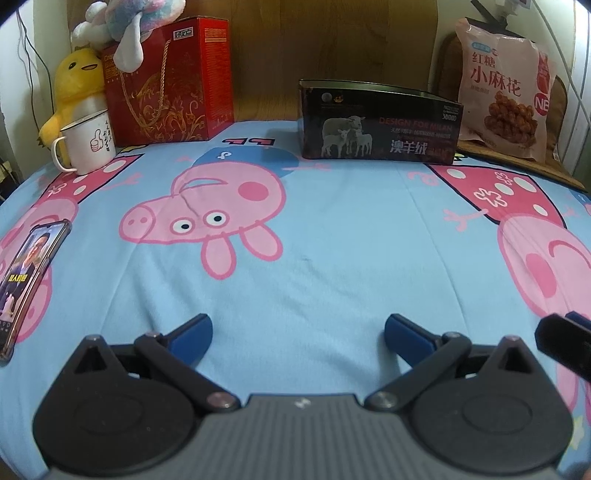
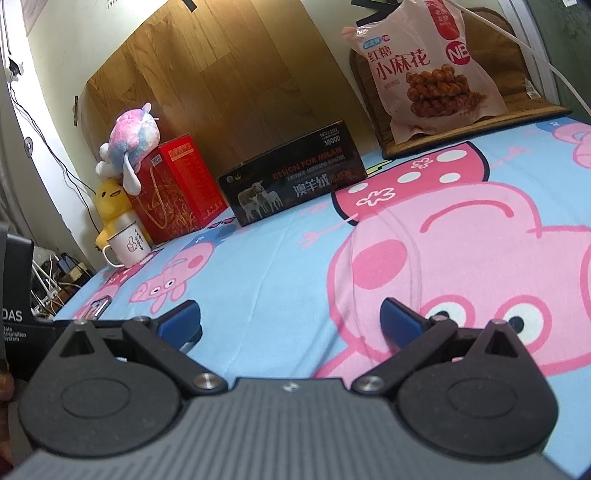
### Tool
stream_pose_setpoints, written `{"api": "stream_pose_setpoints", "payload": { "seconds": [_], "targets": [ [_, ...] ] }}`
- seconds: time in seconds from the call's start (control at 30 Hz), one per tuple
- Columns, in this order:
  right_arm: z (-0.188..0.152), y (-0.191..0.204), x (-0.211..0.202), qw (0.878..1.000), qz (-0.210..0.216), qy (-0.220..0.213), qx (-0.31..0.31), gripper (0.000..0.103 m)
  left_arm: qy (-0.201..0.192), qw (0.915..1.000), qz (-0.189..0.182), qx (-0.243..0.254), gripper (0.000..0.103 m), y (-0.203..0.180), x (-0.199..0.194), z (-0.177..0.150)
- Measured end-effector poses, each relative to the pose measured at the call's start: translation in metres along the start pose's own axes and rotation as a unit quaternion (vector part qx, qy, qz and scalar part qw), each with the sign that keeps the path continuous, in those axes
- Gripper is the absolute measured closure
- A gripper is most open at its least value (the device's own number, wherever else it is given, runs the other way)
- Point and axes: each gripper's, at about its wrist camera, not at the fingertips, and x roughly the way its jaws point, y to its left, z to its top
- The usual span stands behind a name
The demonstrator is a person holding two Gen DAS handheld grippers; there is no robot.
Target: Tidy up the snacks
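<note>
A pink snack bag [image 1: 506, 88] [image 2: 432, 70] with a picture of brown twists leans upright at the far right, on a brown mat. To its left an open black box [image 1: 376, 125] [image 2: 291, 181] with sheep printed on its side rests on the bed. My left gripper [image 1: 298, 334] hovers open over the blue sheet, well short of both, nothing between its blue pads. My right gripper [image 2: 290, 319] is also open and holds nothing, low over the sheet. Its black tip [image 1: 565, 341] shows at the right edge of the left wrist view.
A red gift box [image 1: 170, 81] [image 2: 177, 184] stands at the back left with plush toys [image 1: 122, 26] [image 2: 129, 140] on and beside it. A white mug [image 1: 90, 142] [image 2: 129, 245] sits in front. A phone [image 1: 26, 277] lies at the left on the cartoon-pig sheet [image 1: 332, 240]. A wooden headboard [image 1: 332, 37] backs the bed.
</note>
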Motion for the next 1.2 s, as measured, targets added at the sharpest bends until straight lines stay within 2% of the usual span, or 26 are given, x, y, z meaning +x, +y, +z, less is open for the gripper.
{"api": "stream_pose_setpoints", "payload": {
  "seconds": [0.73,1.2],
  "targets": [
    [0.000,-0.004,-0.001,1.000,0.010,-0.003,0.008,0.000,0.006,0.9999,-0.003,0.013,0.000,-0.001,-0.003,0.000],
    [0.000,-0.004,-0.001,1.000,0.010,-0.003,0.007,0.000,-0.020,0.9983,0.029,0.047,0.000,-0.006,-0.011,0.001]
  ]
}}
